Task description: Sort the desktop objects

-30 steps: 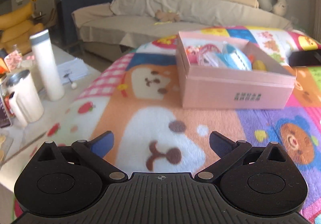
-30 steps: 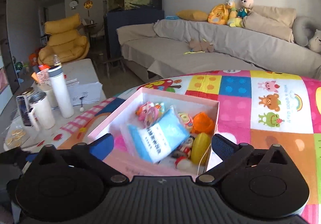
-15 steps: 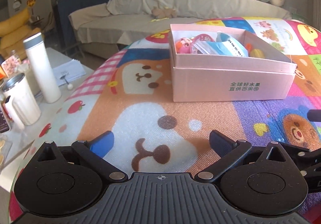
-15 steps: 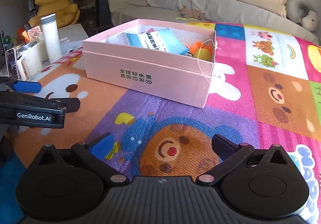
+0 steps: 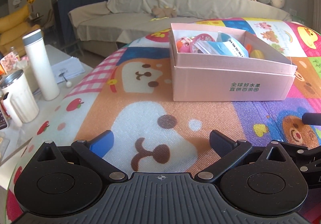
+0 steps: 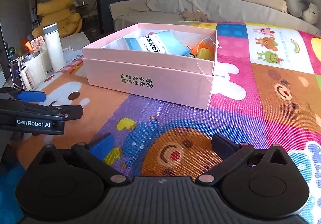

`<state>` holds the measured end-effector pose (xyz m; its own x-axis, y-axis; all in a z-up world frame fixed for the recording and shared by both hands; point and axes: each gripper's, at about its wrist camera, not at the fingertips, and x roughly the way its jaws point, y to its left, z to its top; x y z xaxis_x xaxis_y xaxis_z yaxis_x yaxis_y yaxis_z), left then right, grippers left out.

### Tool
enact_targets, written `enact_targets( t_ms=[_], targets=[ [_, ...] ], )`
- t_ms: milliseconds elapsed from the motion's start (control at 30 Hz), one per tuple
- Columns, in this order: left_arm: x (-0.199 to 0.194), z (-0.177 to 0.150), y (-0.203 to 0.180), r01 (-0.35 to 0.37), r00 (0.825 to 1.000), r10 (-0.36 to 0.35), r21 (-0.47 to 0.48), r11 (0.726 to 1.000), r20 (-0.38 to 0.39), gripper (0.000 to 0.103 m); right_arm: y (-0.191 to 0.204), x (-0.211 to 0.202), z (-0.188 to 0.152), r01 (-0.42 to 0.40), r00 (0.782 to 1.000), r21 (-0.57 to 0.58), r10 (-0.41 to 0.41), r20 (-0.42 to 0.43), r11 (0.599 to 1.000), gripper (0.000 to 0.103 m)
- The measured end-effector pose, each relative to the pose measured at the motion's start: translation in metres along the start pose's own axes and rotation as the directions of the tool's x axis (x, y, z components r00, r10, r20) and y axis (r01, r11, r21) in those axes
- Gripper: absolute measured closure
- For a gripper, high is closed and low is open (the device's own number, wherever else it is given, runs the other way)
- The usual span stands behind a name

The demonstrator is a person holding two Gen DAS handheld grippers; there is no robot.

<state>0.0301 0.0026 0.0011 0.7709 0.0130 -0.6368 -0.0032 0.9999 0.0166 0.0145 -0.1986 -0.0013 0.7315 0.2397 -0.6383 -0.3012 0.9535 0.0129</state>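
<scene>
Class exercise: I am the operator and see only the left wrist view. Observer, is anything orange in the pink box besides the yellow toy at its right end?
Observer: Yes. In the right wrist view an orange toy lies beside the yellow toy in the pink box.
Operator: Does anything hang off the box?
Observer: A thin white string runs from that corner down over the front wall.
Operator: What stands left of the white mug?
Observer: A phone stands upright beside the mug, screen lit.
Operator: And my left tongs?
Observer: The left tongs are open and empty, low over the mat.
</scene>
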Motion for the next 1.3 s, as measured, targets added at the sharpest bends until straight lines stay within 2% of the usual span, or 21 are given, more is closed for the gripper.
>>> enact_targets(
  t_ms=[1300],
  targets=[
    [-0.0003, -0.0001, 0.0001, -0.003, 1.000, 0.003, 0.003, 1.000, 0.002, 0.000, -0.0001, 0.0004, -0.0007, 0.008, 1.000, -0.007, -0.008, -0.001, 1.000, 0.000]
  ],
)
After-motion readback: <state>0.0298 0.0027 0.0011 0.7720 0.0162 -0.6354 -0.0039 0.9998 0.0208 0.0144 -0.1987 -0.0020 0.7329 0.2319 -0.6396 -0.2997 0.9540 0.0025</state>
